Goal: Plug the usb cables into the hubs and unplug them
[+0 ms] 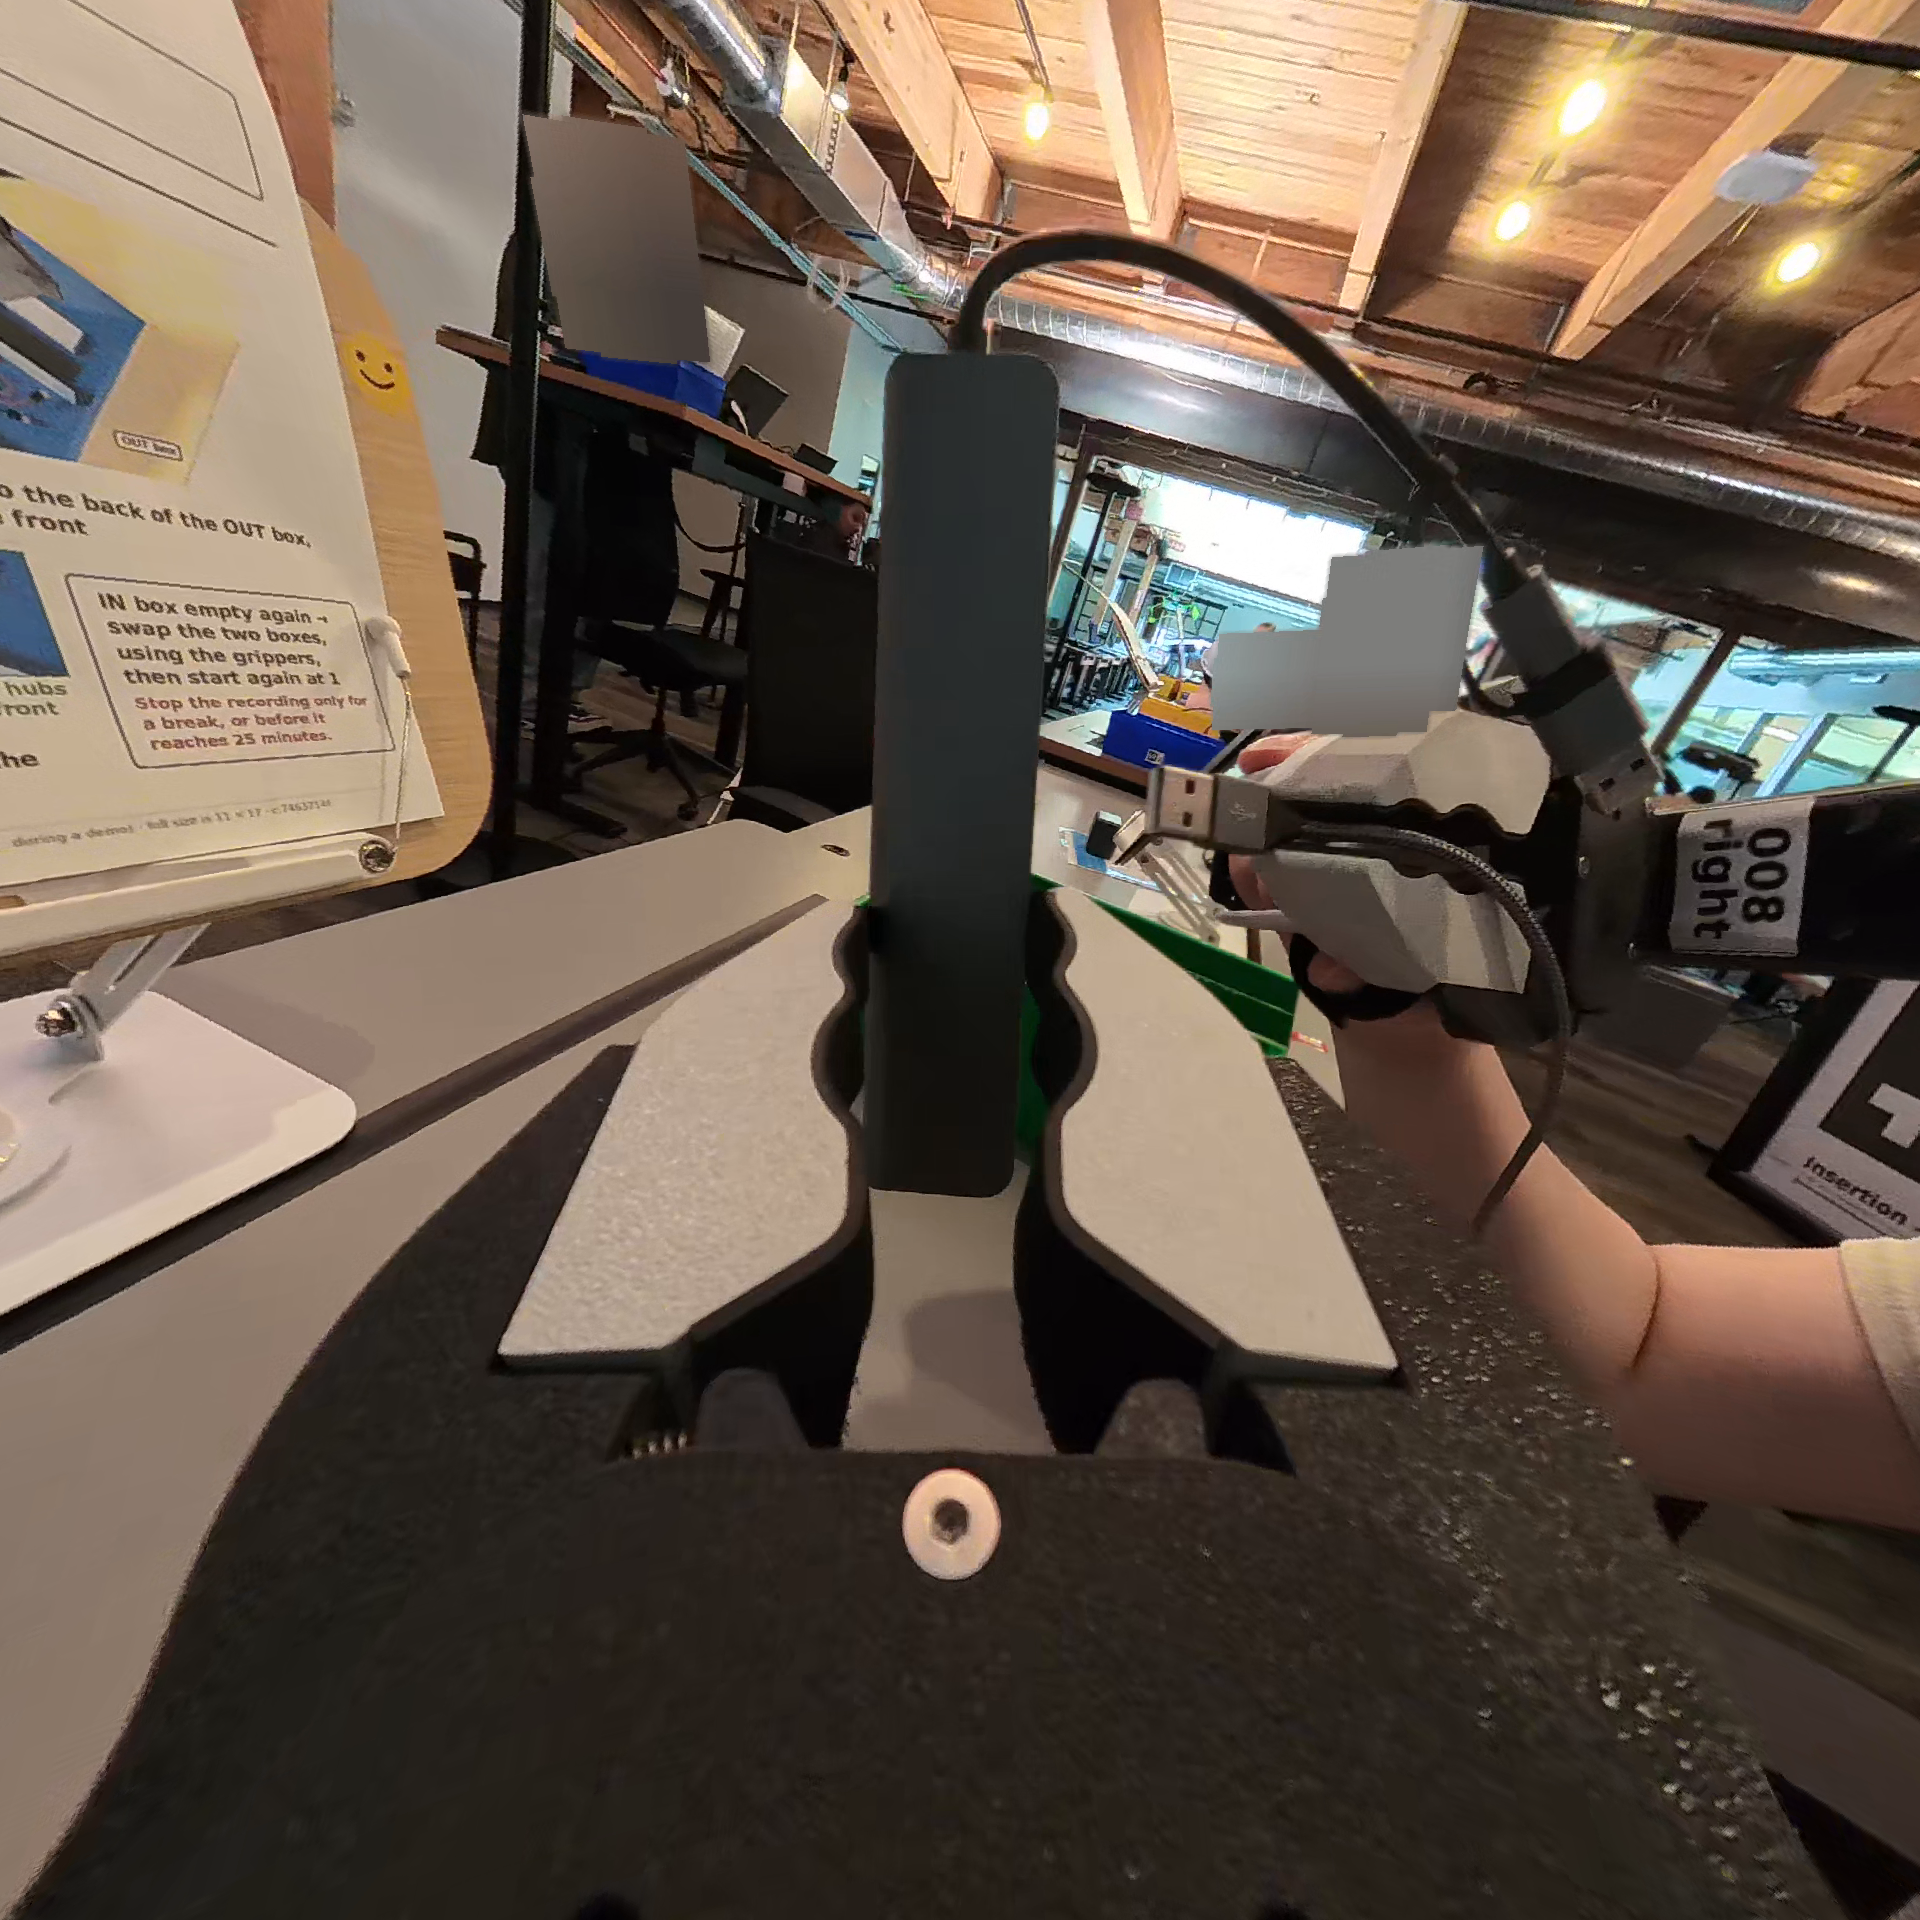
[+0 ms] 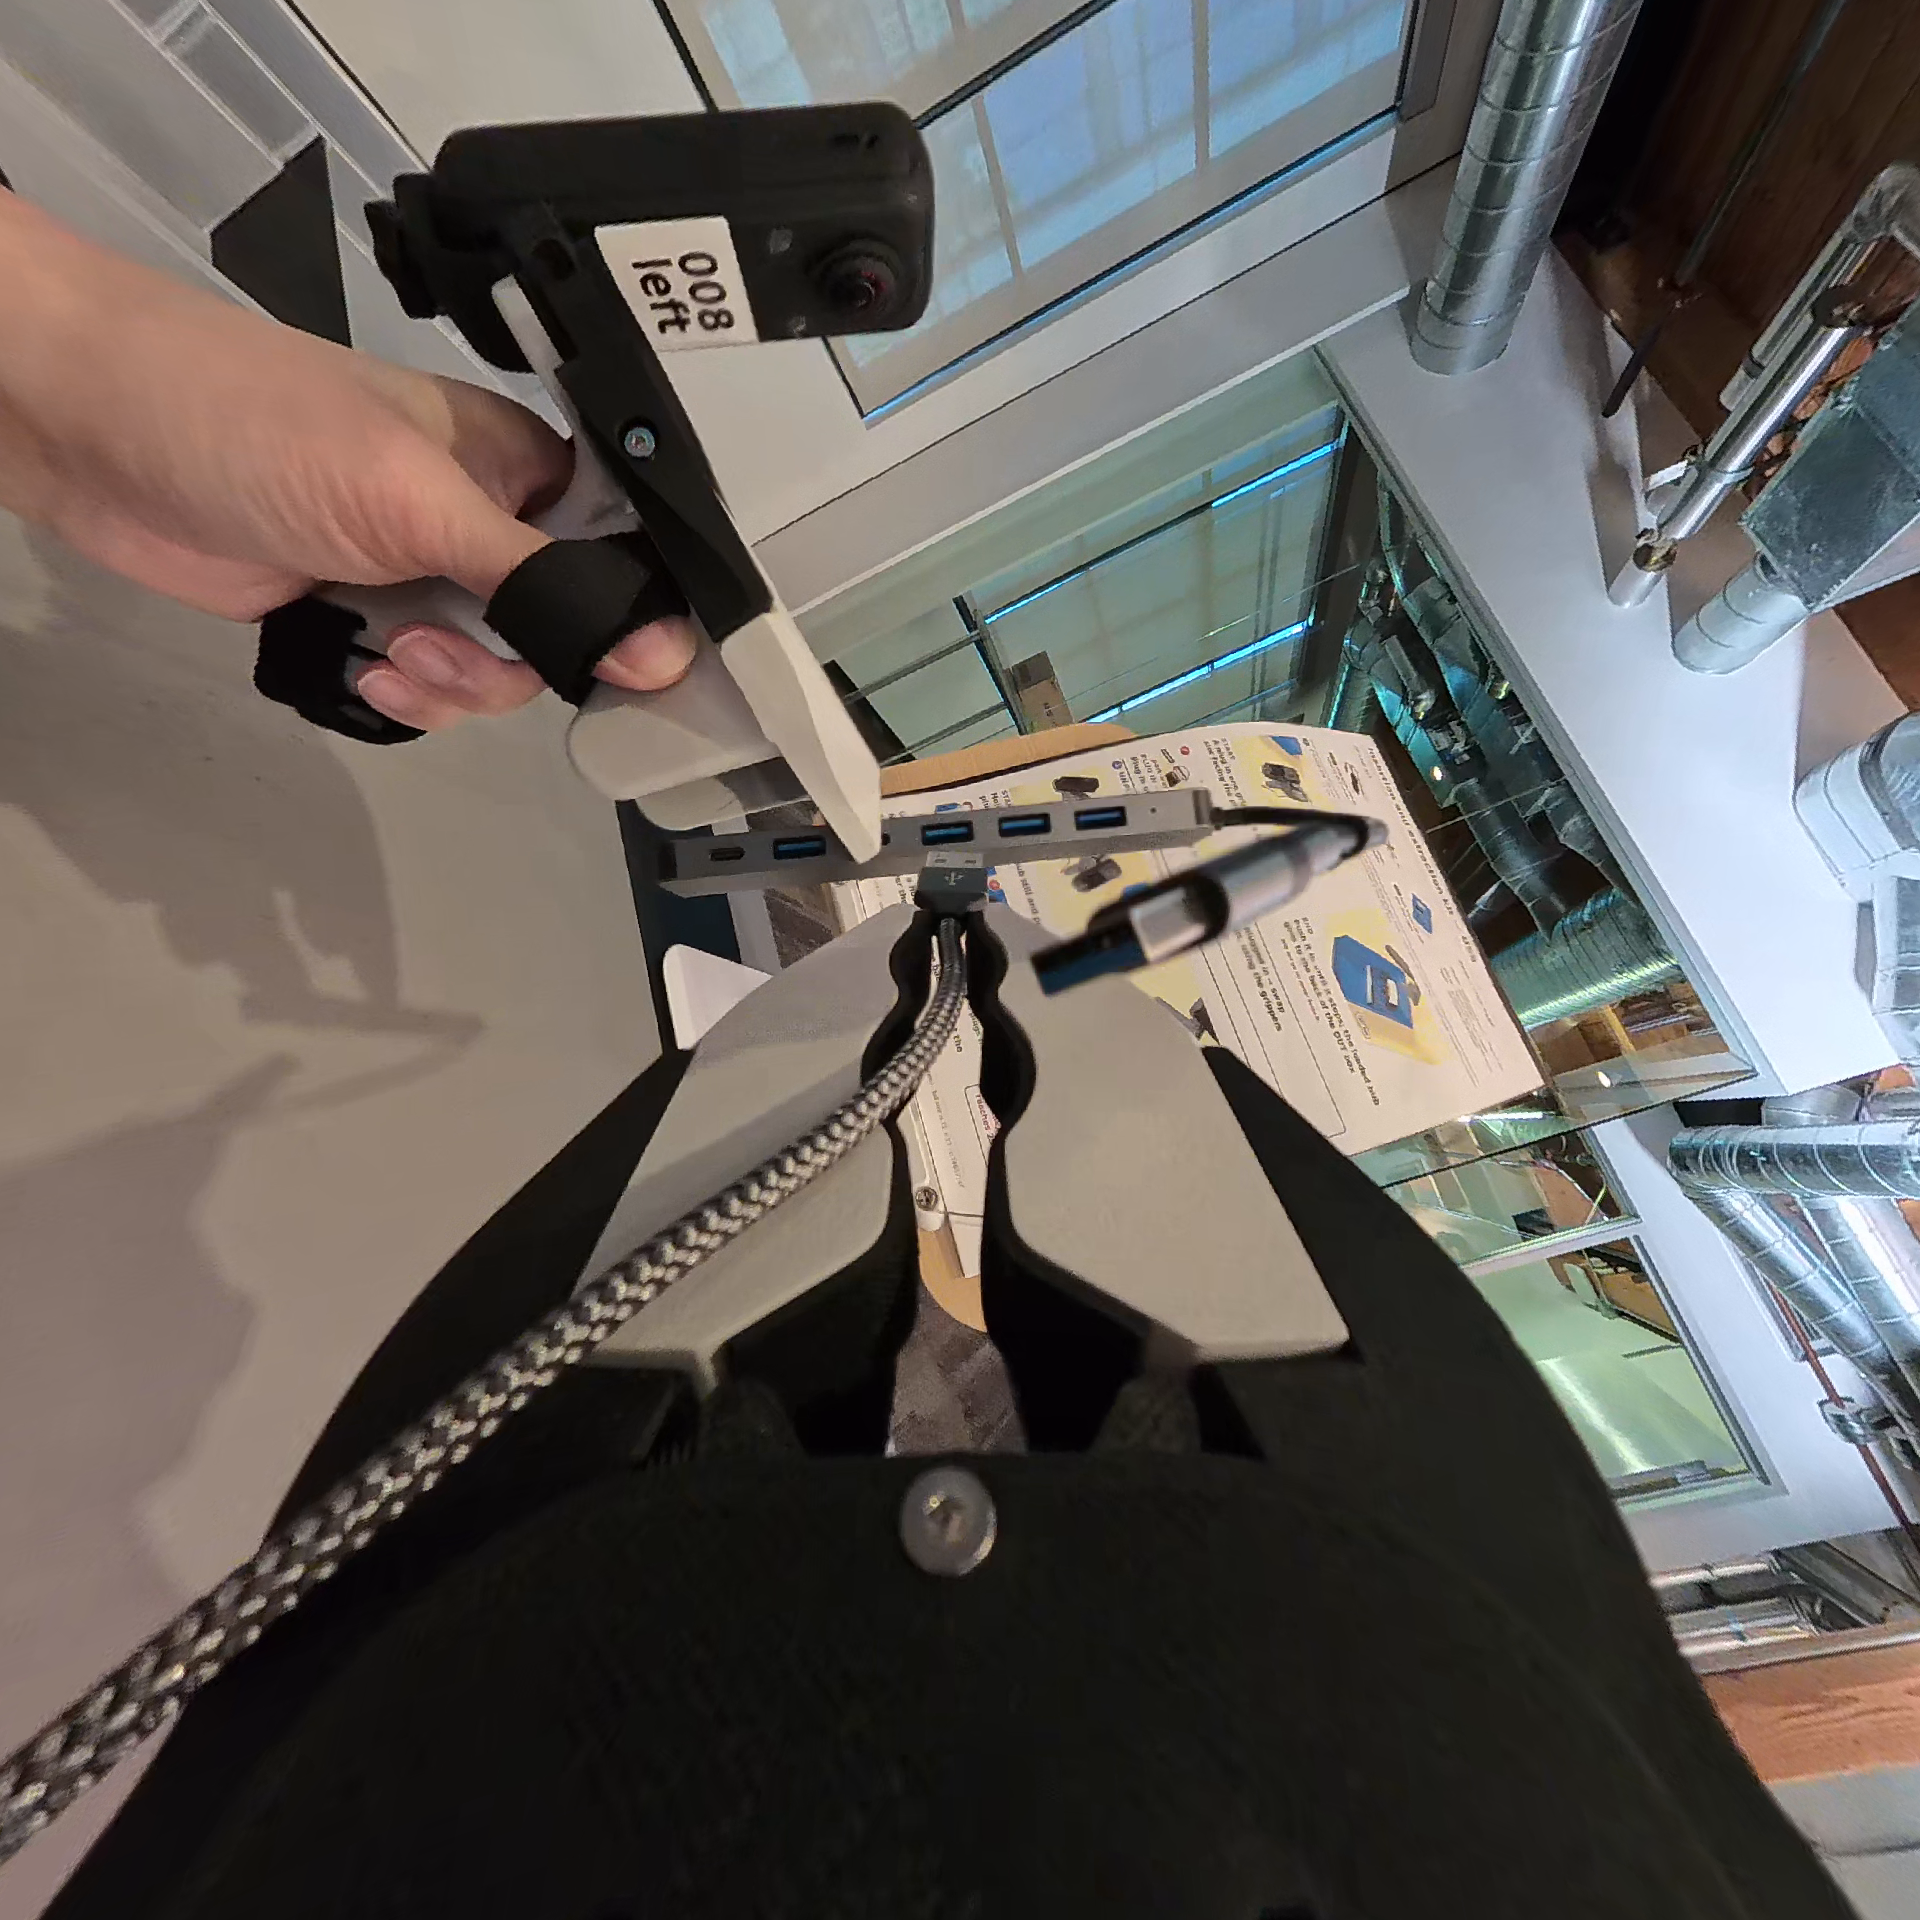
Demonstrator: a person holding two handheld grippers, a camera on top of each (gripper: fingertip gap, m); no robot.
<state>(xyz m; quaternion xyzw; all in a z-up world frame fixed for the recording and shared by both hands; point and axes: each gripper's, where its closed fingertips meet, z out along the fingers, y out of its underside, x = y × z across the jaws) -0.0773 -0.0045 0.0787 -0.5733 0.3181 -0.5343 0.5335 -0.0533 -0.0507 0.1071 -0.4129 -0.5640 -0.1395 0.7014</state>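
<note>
My left gripper (image 1: 951,935) is shut on a dark grey USB hub (image 1: 956,727) and holds it upright above the table. The hub's own black cable (image 1: 1247,312) loops from its top to the right and ends in a loose plug (image 1: 1579,717). My right gripper (image 1: 1247,831) is shut on the USB plug (image 1: 1195,810) of a braided cable, a short way to the right of the hub and pointing at it. In the right wrist view, that plug (image 2: 951,878) sits in my right gripper (image 2: 951,914), just short of the hub's (image 2: 1143,816) row of blue ports (image 2: 1023,826). The hub's loose plug (image 2: 1164,925) hangs close to the right.
An instruction sheet on a wooden stand (image 1: 208,520) with a white base (image 1: 156,1122) stands at the left on the grey table (image 1: 416,987). A green bin (image 1: 1195,966) lies behind my left fingers. A blue bin (image 1: 1153,738) and a marker sign (image 1: 1849,1122) are to the right. About 7 cm separates my left fingertips from my right.
</note>
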